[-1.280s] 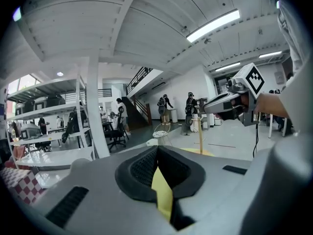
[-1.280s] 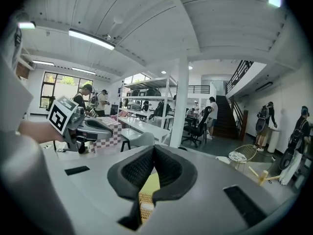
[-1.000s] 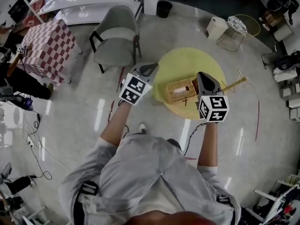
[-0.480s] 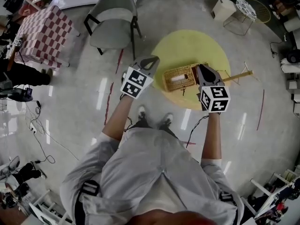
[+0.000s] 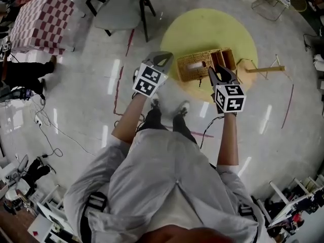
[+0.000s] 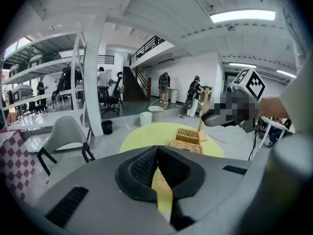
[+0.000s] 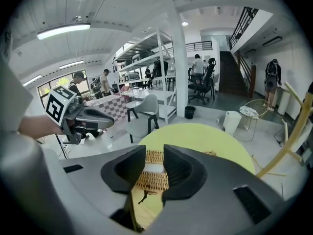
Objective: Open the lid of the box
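A woven box (image 5: pixel 194 69) is set on the round yellow bench (image 5: pixel 202 29), near its edge. The lid (image 5: pixel 224 58) is flipped open beside it.

- A round yellow surface (image 5: pixel 202 29) lies on the glossy grey floor (image 5: pixel 91 85)
- A grey chair (image 5: pixel 119 9) with dark legs stands near its edge, on the left in the head view
- A table under a red-and-white checked cloth (image 5: pixel 40 22) stands further left, well apart from the chair
- A light wooden stick frame (image 5: pixel 266 69) lies just beside the yellow surface, to the right
- Thin red lines (image 5: pixel 291 105) mark the floor
- Dark cables (image 5: pixel 48 130) trail across the floor at far left
- A white bin (image 6: pixel 145 118) and a black bin (image 6: pixel 106 127) stand by a white column
- Several people (image 6: pixel 164 84) stand near a staircase (image 6: pixel 132 84)
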Motion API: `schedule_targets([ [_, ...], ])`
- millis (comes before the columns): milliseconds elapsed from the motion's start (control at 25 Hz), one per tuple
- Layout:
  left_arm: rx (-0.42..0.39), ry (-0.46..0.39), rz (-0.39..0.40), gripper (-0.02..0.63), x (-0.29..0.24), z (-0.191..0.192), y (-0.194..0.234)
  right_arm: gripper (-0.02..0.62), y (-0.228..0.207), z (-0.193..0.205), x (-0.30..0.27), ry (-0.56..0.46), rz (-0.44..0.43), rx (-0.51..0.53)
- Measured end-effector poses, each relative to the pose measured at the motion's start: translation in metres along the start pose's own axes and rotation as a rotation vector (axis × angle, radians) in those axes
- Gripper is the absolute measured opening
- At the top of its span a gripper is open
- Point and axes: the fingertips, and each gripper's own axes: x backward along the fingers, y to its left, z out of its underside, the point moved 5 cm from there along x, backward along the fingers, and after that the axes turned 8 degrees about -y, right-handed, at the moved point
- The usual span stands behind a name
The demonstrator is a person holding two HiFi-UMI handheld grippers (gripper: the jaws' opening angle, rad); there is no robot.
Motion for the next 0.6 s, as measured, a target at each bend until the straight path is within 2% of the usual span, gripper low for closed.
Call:
schedule_targets([
  [600,0.092,0.116,0.002,0.029,-0.015,0.082,-0.019,0.163,0.009,0.099,-0.025,0.18,-0.02,-0.092],
])
